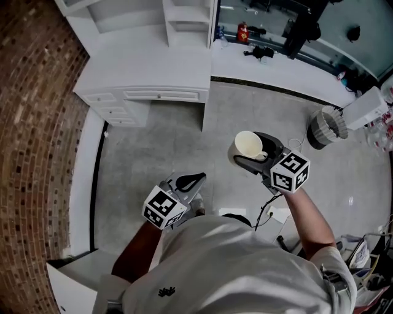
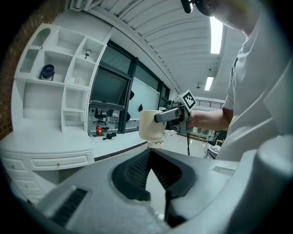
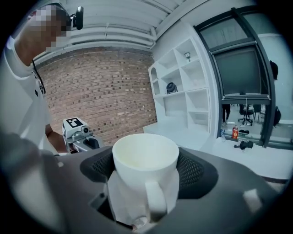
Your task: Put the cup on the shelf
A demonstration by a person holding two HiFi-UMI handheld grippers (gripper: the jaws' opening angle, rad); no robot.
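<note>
Right gripper (image 1: 258, 154) is clamped on the cup (image 3: 145, 157): pads on both sides of the body, cup upright, mouth up, handle pointing back at the gripper camera. The grip looks centred, so I don't think you need to re-grasp.

Left gripper (image 2: 149, 155): the jaw tips meet and there's nothing between them. It hangs low at your left side and has no job here. Hold it clear.

The cup is in the air over the floor (image 1: 166, 141), well apart from the shelf (image 1: 184, 15), which sits on the white desktop (image 1: 147, 67) ahead and to your left.

For the carry and place, my read:
- Walk in and square up to the unit first. Don't reach from here.
- Hold the cup level the whole way.
- Pick an empty compartment. In the left gripper view one upper bay holds a dark round object (image 2: 47, 71) and another a small glass-like item (image 2: 87, 53). The lower bays look bare.
- The gripper body is wider than the cup, so the narrow bays are likely tight. Take a wide one and go in straight.
- Set the base flat on the board before you spread the jaws, then back straight out so the pads don't drag the cup.
</note>
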